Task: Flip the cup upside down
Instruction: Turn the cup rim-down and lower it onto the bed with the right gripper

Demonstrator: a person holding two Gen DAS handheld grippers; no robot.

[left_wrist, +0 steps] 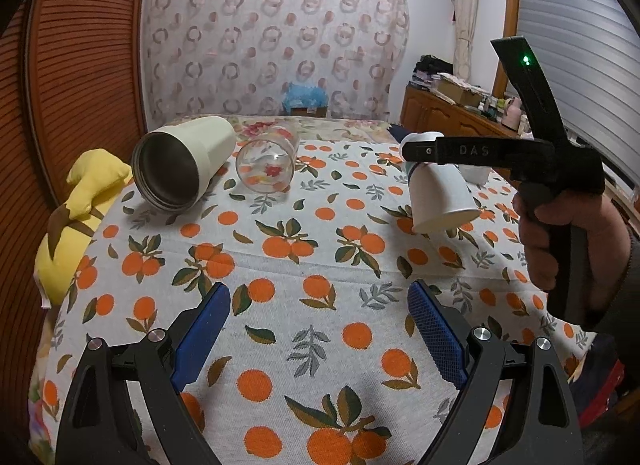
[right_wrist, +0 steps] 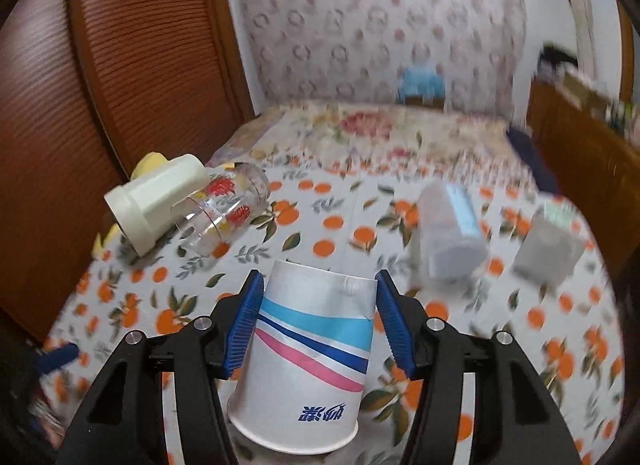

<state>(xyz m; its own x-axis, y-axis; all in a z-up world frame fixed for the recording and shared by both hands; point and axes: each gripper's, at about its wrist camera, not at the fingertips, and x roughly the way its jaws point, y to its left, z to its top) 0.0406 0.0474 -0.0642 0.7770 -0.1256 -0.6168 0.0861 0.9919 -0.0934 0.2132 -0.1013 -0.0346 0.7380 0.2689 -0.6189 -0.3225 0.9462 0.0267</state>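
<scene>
Over orange-print cloth [right_wrist: 320, 225]: inverted white striped paper cup [right_wrist: 308, 357], rim down.

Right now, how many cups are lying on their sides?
2: the cream tumbler lies at the far left, and the clear glass lies right beside it. The blurry cups at the right are hard to judge.

left gripper [left_wrist: 318, 339] low over the table, jaws wide apart, nothing btwn. right gripper [right_wrist: 320, 321] raised, pads pinching paper cup [right_wrist: 308, 361] w/ rim down, tilted.
</scene>
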